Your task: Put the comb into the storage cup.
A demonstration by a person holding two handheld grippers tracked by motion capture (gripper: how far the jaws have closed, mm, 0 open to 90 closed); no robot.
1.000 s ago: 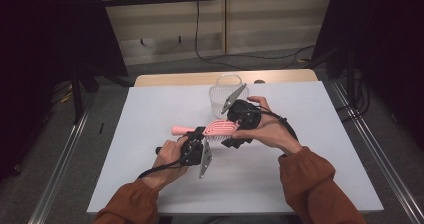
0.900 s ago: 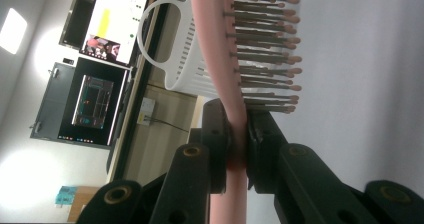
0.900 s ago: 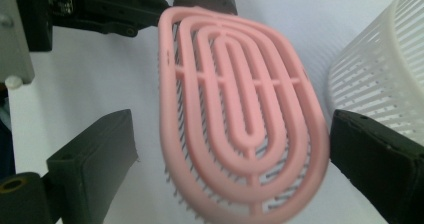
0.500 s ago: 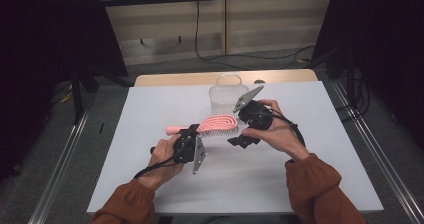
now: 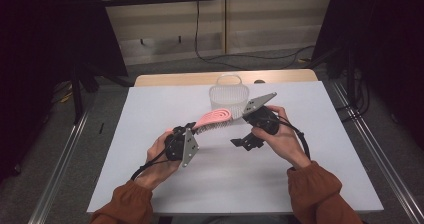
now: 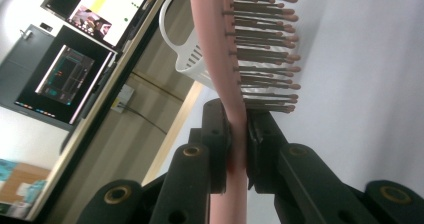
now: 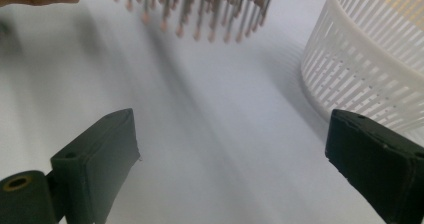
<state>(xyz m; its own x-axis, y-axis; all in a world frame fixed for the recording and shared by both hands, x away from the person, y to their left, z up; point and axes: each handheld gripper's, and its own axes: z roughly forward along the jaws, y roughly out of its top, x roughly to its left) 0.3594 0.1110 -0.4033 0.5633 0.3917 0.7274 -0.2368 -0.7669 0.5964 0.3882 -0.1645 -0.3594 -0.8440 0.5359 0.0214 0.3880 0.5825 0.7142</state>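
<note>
Across the broad white tabletop (image 5: 150,114), at about twelve o'clock, a white slotted plastic basket (image 5: 227,95) with a loop handle; just toward six from it, lifted clear, a pink plastic paddle hairbrush (image 5: 215,119) with its bristles facing down. Probably light, stiff and smooth, so best gripped on the slim handle, exactly where the left gripper (image 6: 239,149) clamps it tight. At three o'clock of the brush, right gripper (image 7: 230,154) spread wide, holding nothing.
</note>
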